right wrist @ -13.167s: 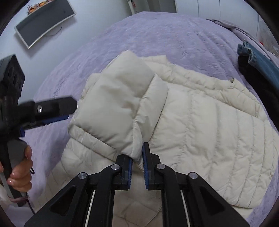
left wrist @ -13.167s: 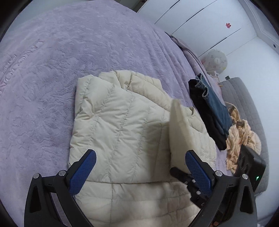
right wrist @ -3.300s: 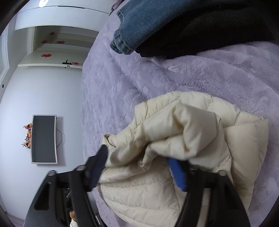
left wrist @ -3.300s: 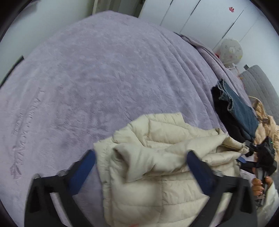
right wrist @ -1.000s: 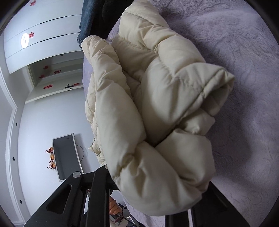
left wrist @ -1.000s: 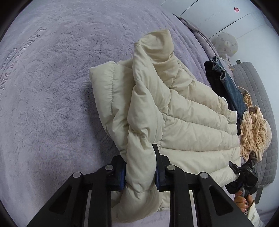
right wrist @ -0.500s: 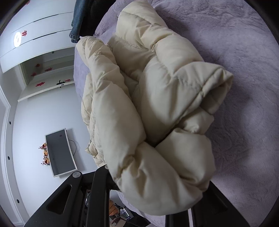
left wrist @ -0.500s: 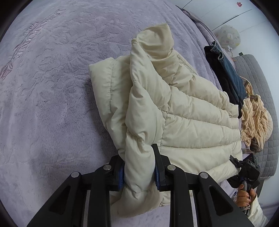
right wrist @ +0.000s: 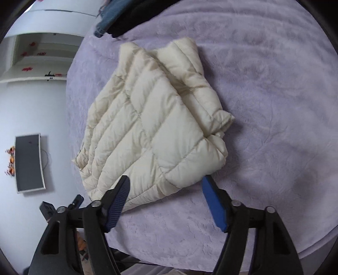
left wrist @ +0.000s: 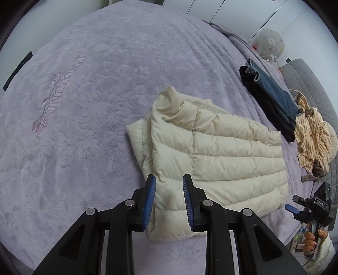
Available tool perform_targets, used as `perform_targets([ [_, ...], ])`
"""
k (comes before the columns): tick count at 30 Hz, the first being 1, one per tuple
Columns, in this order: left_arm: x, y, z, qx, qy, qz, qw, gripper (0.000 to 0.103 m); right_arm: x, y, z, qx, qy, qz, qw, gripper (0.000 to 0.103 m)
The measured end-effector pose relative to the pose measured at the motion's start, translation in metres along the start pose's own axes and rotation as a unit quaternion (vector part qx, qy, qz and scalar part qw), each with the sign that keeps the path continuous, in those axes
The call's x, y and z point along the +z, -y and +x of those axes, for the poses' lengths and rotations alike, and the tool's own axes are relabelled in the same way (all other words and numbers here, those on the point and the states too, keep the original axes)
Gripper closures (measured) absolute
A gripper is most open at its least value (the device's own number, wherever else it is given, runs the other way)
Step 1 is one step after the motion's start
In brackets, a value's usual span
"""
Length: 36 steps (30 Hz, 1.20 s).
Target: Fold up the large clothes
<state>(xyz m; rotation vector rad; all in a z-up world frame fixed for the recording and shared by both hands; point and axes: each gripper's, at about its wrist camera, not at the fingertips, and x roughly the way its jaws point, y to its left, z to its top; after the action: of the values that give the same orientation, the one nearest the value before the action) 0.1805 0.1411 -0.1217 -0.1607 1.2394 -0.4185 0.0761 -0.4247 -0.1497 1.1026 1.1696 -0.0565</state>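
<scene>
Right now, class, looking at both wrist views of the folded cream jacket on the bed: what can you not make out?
- The jacket's sleeves and front: folded under in both views.
- Left gripper: whether its pads touch the jacket, hidden by its own fingers.
- Dark garment under the jeans: cut off by the right view's top edge.
- Right gripper's jaws in the left view: too small.

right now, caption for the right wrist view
Open right tongs hover over a folded cream jacket on a purple bedspread.
</scene>
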Motion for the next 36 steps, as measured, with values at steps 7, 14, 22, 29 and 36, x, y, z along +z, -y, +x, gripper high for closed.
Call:
perform_targets([
  [7, 0.027, 0.039, 0.033, -0.016, -0.001, 0.040, 0.9991, 0.076, 0.040, -0.100, 0.031, -0.004, -0.007, -0.188, 0.982, 0.080],
  [14, 0.055, 0.043, 0.088, 0.020, 0.005, 0.025, 0.9995, 0.076, 0.069, -0.132, 0.089, -0.057, -0.026, -0.296, 0.953, 0.080],
  [22, 0.066, 0.003, 0.144, 0.008, -0.001, -0.026, 0.9996, 0.076, 0.109, -0.029, 0.099, -0.078, 0.012, -0.194, 0.978, 0.091],
  [29, 0.065, 0.003, 0.172, -0.003, -0.003, -0.017, 0.9998, 0.076, 0.120, 0.010, 0.121, -0.032, 0.004, -0.146, 0.989, 0.103],
  [36, 0.061, -0.005, 0.175, -0.024, 0.002, -0.022, 0.9995, 0.076, 0.122, 0.019, 0.129, -0.017, 0.007, -0.146, 0.989, 0.103],
])
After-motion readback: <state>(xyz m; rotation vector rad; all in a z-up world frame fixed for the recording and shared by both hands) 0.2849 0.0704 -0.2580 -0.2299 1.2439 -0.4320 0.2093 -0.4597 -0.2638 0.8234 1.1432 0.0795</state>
